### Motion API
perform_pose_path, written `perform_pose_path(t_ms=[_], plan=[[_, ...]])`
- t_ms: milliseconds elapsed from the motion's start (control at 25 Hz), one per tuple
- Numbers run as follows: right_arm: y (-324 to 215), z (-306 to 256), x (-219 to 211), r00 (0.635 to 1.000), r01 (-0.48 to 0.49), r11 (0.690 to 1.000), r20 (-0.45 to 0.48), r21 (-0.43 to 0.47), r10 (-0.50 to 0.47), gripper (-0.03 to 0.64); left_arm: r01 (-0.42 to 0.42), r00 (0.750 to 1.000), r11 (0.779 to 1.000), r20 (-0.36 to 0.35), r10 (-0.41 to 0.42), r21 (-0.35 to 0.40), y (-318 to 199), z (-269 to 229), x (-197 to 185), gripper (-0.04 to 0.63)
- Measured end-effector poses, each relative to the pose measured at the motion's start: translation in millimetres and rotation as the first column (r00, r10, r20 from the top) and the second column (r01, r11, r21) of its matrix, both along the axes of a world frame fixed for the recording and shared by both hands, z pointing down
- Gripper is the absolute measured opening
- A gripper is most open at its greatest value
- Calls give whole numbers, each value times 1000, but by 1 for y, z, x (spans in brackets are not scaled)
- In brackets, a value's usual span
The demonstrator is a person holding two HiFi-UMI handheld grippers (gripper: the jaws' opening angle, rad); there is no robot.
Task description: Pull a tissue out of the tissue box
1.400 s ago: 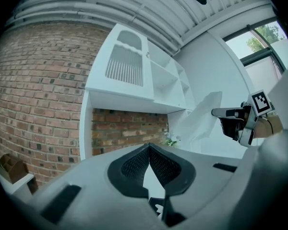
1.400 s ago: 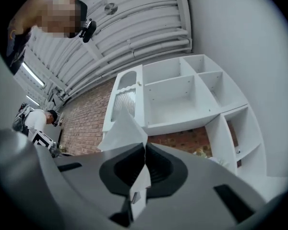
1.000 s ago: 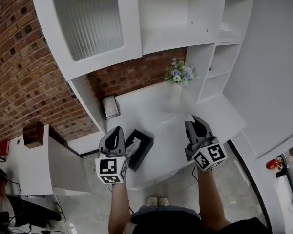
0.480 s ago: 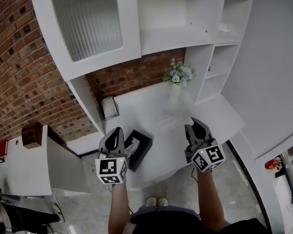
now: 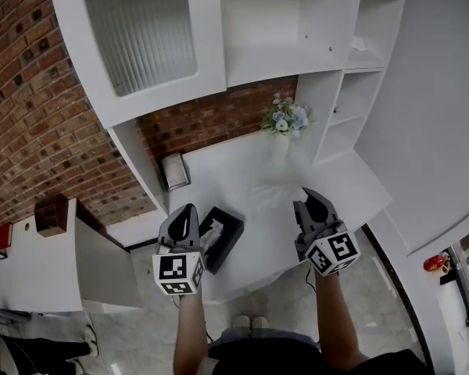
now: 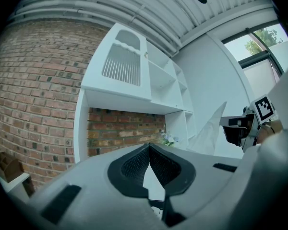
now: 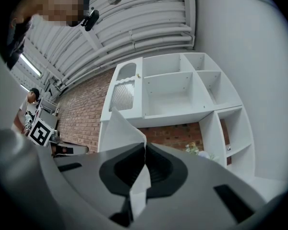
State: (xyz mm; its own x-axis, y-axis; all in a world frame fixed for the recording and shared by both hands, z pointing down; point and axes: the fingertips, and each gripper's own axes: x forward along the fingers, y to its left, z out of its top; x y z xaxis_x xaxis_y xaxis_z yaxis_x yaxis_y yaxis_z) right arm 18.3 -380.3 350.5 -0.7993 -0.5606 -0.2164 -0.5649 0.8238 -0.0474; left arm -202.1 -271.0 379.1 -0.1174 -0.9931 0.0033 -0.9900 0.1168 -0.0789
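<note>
- Two grippers here. The left gripper point(image 5: 190, 208) is hovering with its jaws closed together, nothing in them.
- One black tissue box point(image 5: 230, 231) is sitting at its 3 o'clock on the white counter point(image 5: 242, 170).
- One flower vase point(image 5: 284, 123) is standing at the box's 1 o'clock.
- The right gripper point(image 5: 316, 200) is clamping one tissue point(image 7: 120, 128), well apart from the box.

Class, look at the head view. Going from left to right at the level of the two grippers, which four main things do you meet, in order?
brown wooden box → left gripper → black tissue box → right gripper
</note>
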Motion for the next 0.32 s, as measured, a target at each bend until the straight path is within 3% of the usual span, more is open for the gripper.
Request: perform_pose_path(t_ms=[320], plan=[[0,1,-1,1000,5,1000,-9,0,-5,0,3,1000,1000,-1,-3,-1,1,0,0,8]])
